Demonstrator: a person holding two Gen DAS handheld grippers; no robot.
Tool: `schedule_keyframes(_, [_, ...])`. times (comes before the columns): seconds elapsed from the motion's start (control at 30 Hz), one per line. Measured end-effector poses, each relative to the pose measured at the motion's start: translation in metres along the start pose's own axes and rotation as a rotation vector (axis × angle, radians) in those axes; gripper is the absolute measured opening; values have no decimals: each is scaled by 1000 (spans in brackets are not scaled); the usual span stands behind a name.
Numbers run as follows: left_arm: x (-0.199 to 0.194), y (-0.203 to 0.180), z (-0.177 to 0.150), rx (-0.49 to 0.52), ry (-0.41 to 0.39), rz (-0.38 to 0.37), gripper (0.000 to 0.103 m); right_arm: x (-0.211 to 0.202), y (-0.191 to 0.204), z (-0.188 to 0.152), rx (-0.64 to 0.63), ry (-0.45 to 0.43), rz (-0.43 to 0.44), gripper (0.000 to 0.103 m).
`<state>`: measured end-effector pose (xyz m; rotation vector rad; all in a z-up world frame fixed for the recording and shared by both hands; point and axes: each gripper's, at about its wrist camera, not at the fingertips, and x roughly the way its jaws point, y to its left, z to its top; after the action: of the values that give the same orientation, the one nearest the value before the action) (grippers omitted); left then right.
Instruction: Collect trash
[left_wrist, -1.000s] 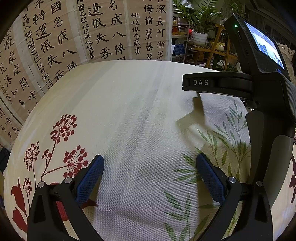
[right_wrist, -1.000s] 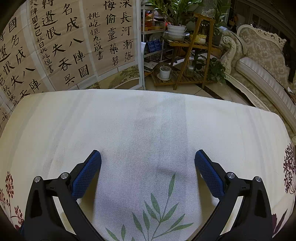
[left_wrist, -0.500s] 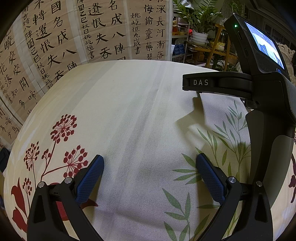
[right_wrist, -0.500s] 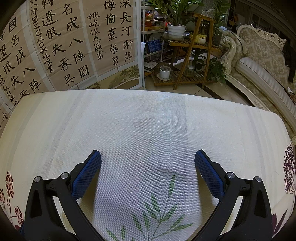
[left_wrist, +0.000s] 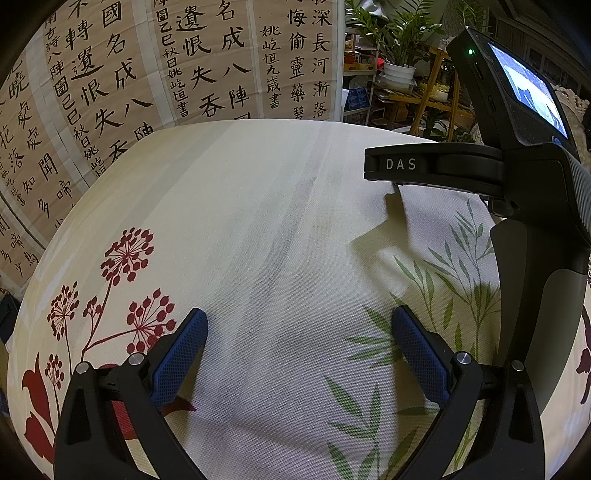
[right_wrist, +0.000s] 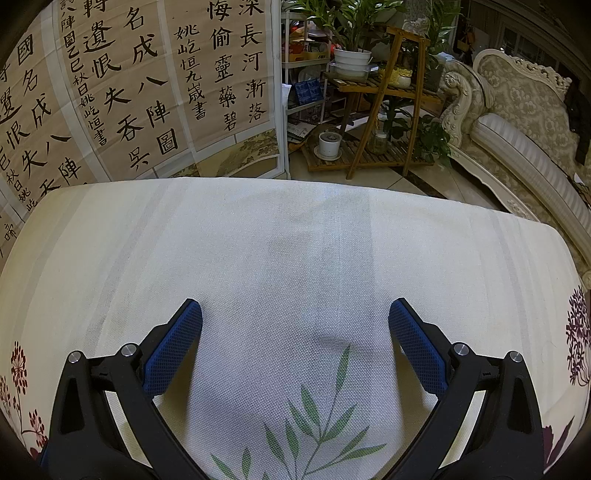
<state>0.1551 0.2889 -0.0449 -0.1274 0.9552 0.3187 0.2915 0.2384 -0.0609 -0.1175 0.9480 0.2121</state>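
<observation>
No trash shows in either view. My left gripper (left_wrist: 299, 325) is open just above a cream tablecloth (left_wrist: 258, 221) printed with red flowers and green leaves, with nothing between its blue pads. My right gripper (right_wrist: 295, 314) is open too, over the same tablecloth (right_wrist: 295, 240), with nothing held. In the left wrist view the body of the right gripper device (left_wrist: 517, 166), with its lit screen, stands at the right above the cloth.
Calligraphy panels (right_wrist: 129, 81) stand behind the table's far edge. A wooden plant stand (right_wrist: 376, 110) with potted plants and a white shelf rack lies beyond on the tiled floor. An ornate sofa (right_wrist: 517, 122) fills the far right.
</observation>
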Motion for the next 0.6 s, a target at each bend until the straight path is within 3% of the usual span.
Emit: schedule_keyframes(0.6, [0, 0, 0, 0, 0, 0, 98, 1, 1, 0, 0, 0, 0, 99])
